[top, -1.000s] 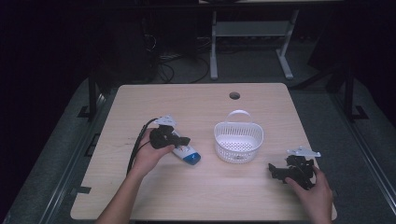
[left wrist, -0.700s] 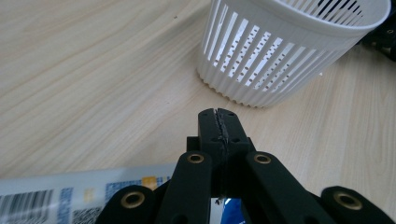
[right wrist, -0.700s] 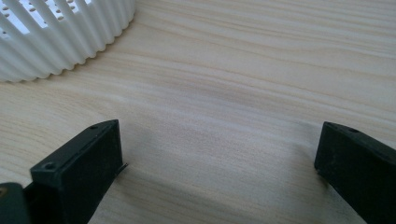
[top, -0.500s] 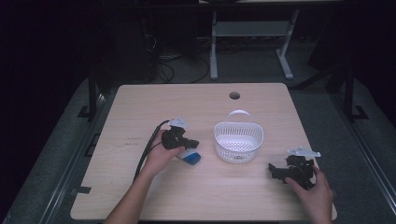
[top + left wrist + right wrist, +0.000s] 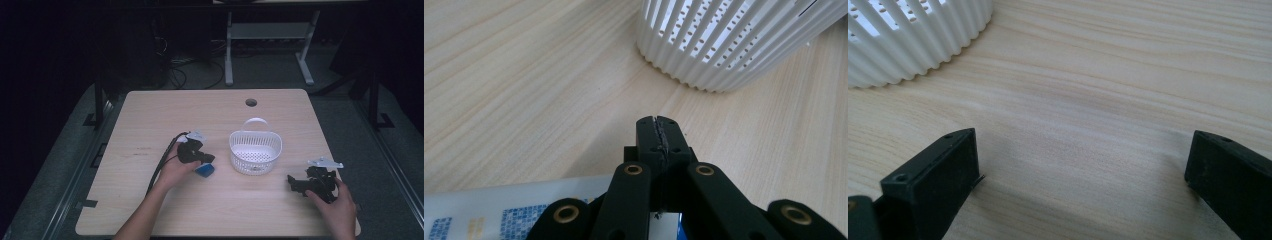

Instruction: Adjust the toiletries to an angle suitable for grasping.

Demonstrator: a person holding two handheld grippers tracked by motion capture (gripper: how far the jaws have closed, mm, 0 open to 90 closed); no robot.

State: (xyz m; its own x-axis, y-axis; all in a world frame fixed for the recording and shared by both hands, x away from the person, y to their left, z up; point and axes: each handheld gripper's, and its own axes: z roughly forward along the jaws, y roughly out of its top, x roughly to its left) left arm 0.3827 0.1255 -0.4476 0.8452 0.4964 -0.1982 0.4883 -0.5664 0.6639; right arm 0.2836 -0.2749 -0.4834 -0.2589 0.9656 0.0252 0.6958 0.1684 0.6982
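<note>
**Technician:** High view first. Over the last second your left gripper [image 5: 206, 159] has travelled from left of centre toward the white basket [image 5: 255, 152], carrying the blue-and-white packet [image 5: 204, 169] with it. The packet now sits just left of the basket, near it but not touching.

**Operator:** Is the grip confirmed?

**Technician:** Left gripper view puts the jaws fully together at their tips, with the packet [image 5: 519, 215] lying under the linkage at the lower left of the frame. You appear to be pinching it thinly by an edge; the contact point itself is hidden, so treat the hold as probable. The basket wall [image 5: 744, 45] fills the upper right, close ahead.

**Operator:** And the other hand?

**Technician:** Your right gripper [image 5: 300, 184] has stayed at the lower right of the bench [image 5: 150, 115]. Right gripper view shows its jaws spread wide with nothing between them.

**Operator:** Consequence?

**Technician:** Judged from this position, the carry is nearly complete. You will need to lift the packet over the rim before releasing.
</note>
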